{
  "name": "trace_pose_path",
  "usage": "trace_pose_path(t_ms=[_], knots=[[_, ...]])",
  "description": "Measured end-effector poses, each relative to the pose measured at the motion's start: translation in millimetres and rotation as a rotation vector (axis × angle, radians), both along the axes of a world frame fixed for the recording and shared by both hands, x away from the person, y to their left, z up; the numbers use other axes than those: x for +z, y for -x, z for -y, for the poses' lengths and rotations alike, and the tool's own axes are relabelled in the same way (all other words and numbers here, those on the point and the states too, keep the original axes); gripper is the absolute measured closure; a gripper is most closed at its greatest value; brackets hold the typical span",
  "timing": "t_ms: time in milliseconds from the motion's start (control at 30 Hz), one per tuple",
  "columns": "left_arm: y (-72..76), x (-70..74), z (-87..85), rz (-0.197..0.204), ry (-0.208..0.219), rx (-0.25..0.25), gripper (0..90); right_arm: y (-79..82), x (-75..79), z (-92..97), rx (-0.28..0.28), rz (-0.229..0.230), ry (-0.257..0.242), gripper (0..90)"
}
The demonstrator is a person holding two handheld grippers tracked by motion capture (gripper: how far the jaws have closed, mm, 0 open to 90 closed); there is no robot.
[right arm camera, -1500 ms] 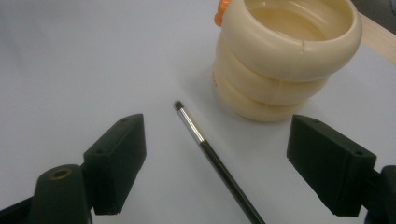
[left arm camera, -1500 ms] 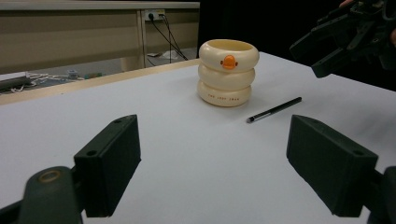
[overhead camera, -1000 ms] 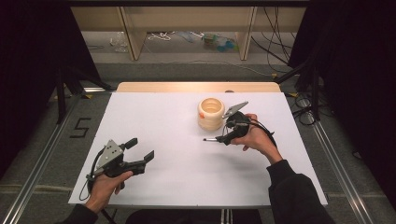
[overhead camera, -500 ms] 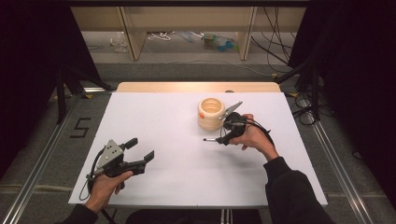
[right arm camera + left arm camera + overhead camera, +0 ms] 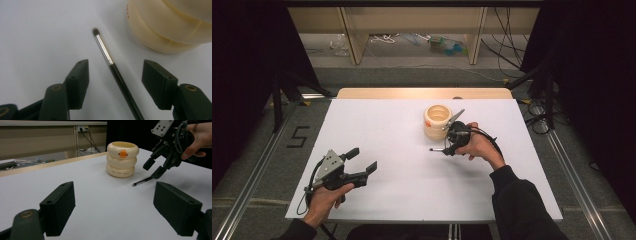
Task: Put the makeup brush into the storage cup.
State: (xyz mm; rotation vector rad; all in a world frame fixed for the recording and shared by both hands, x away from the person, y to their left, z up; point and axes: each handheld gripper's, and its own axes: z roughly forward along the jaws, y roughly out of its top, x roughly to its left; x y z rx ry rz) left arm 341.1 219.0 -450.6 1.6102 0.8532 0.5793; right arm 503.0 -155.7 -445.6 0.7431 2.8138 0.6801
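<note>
Little has shifted across the surface (image 5: 377,120) since the earlier high view, save that the right claw (image 5: 443,150) has been drawing its jaws inward around the brush (image 5: 437,149), which lies between them, while the left claw (image 5: 361,162) sits as it did, well apart on the near left; in the high view now, the brush pokes out just beyond the right claw toward the middle of the surface, and the cream ringed cup (image 5: 437,121) stands just behind that claw, close enough that a lift with a swing could knock it; in the left gripper view, the left claw (image 5: 113,206) stands wide with nothing between its jaws, and far ahead of it the right claw (image 5: 156,168) hangs over the handle end of the brush (image 5: 142,181), beside the cup (image 5: 122,159); a grip that far back could let the bristle end droop or pivot; in the right gripper view, the right claw (image 5: 115,85) is half closed, its pads not yet touching the brush (image 5: 113,67), which runs slantwise between them and nearer neither pad than the other can be told for sure; closing on a thin, round, slanted handle may roll it or squirt it out, and the cup (image 5: 172,27) ahead and to the side leaves scant room for error.
</note>
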Motion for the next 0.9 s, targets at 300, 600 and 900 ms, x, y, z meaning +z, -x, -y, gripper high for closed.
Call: trace_pose_path(t_ms=[300, 600, 900], knots=[[0.6, 0.4, -0.5, -0.004, -0.003, 0.006, 17.6, -2.7, -2.6, -3.7, 0.001, -0.021, 0.029, 45.4], [0.6, 0.4, -0.5, -0.004, -0.003, 0.006, 17.6, -6.5, -7.4, -3.5, 0.004, -0.045, 0.051, 50.5], [0.6, 0.6, -0.6, -0.002, -0.002, 0.005, 17.6, -9.4, -9.1, -4.3, 0.007, -0.05, 0.075, 57.2]])
